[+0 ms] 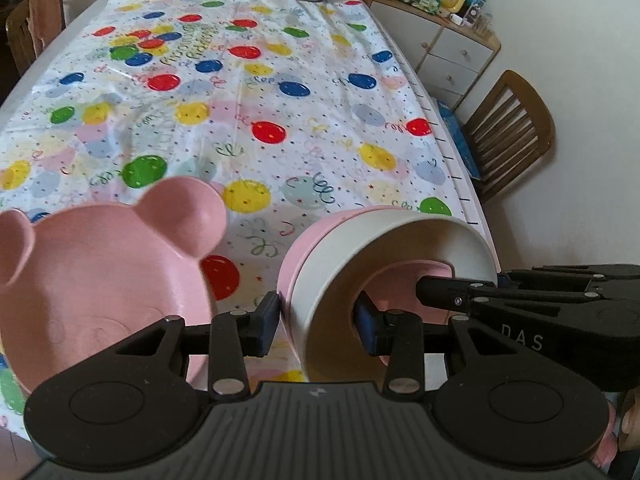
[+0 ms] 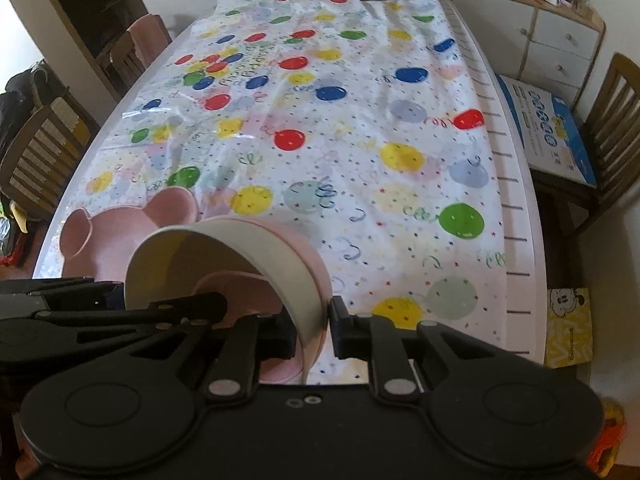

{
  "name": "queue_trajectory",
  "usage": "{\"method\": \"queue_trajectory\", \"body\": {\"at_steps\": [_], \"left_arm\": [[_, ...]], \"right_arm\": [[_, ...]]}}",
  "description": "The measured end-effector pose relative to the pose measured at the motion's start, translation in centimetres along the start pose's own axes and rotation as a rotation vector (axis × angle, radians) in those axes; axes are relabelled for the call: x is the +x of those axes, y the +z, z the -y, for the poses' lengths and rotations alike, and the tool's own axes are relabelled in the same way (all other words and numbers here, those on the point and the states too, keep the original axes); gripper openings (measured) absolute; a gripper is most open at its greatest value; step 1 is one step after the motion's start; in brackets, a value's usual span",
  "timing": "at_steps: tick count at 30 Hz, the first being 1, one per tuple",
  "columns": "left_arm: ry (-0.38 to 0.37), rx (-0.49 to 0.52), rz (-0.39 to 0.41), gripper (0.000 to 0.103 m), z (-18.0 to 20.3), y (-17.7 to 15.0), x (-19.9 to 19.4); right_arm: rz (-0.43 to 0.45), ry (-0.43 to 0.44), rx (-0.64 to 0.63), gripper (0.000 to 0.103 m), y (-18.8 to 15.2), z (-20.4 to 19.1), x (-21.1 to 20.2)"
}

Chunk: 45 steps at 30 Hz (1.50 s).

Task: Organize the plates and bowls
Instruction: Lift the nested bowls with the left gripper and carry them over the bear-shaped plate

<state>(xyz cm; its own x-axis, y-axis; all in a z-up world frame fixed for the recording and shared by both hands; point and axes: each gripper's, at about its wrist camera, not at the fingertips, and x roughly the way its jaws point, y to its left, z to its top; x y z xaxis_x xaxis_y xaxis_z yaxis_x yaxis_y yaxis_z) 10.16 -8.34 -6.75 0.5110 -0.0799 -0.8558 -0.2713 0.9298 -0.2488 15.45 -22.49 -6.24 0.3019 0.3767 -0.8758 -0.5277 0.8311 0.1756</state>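
Both grippers, left (image 1: 316,322) and right (image 2: 310,330), clamp white bowl (image 1: 320,276) rim; pink bowl (image 1: 400,284) nested inside.

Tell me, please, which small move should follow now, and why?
Probably lower the nested bowls level onto the tablecloth, right of the bear-shaped plate. Both the left gripper and the right gripper pinch opposite sides of the rim, and the stack looks tilted.
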Motion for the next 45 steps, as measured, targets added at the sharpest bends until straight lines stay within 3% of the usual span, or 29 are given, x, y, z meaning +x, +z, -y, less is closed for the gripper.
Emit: {"method": "queue_trajectory", "body": {"at_steps": [18,31,45], "left_arm": [[0.080,-0.101,0.021,0.039,-8.8,1.1,-4.7],[0.121,-0.180,-0.062,0.039,-16.0,-0.2,-4.8],[0.090,-0.180,-0.110,0.039,-18.4,0.7,-2.8]], "right_arm": [[-0.030,0.062,-0.140,0.015,3.8,-9.8,1.2],[-0.139,0.107,-0.204,0.015,4.0,-16.6,5.4],[-0.216,0.069,-0.174,0.014,4.6,-17.9,8.7]]}}
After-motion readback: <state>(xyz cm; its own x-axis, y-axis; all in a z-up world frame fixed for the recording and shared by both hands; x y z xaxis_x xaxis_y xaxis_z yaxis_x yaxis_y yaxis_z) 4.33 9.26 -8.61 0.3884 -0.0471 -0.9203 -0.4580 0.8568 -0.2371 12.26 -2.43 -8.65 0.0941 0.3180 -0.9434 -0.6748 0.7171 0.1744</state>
